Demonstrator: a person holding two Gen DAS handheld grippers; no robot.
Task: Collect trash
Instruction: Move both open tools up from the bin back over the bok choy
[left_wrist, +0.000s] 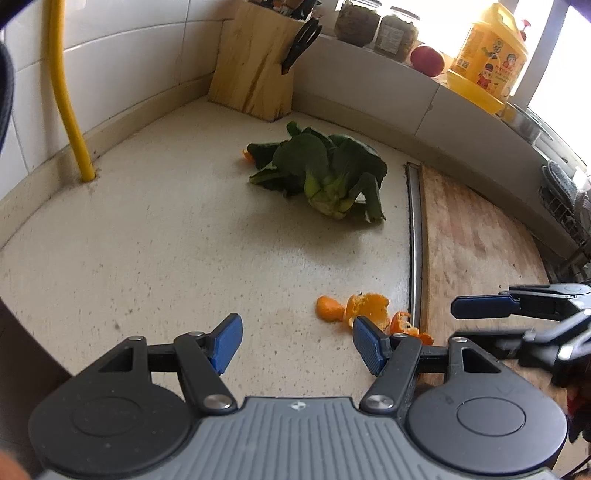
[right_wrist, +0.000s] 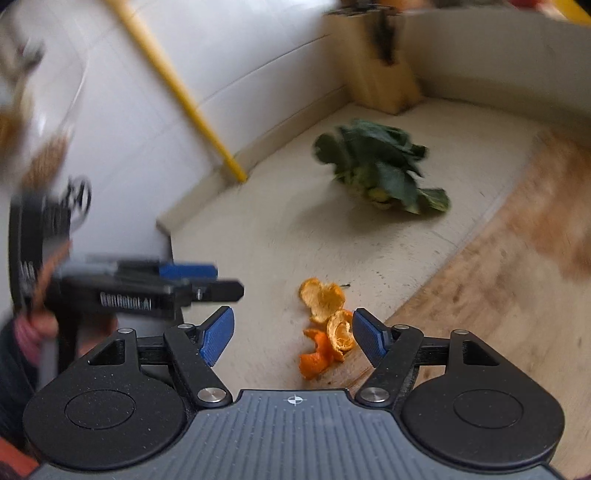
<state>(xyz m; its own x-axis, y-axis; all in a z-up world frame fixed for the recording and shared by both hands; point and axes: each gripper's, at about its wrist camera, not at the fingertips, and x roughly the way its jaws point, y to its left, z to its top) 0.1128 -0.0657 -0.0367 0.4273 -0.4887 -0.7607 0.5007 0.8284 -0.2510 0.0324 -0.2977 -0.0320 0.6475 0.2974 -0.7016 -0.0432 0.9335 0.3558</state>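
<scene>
Both the left gripper (left_wrist: 297, 341) and the right gripper (right_wrist: 293, 338) are held wide, empty. The peel (right_wrist: 327, 325) is judged light and brittle; its curled rim is best pinched.

- The left wrist view looks from low over the pale speckled stone countertop (left_wrist: 155, 229), facing the tiled corner with the wooden knife block (left_wrist: 255, 66).
- The right wrist view sits further right, close above the curled orange peel pieces (right_wrist: 327, 325), angled leftwards; it is motion-blurred.
- Both views share the peel pieces (left_wrist: 364, 308), the dark green leafy vegetable (left_wrist: 325, 173) (right_wrist: 380, 166), the yellow vertical pipe (left_wrist: 66, 92) (right_wrist: 184, 92) and the worn wooden cutting board (left_wrist: 476, 240) (right_wrist: 498, 258).
- Each camera catches the other gripper at its edge.
</scene>
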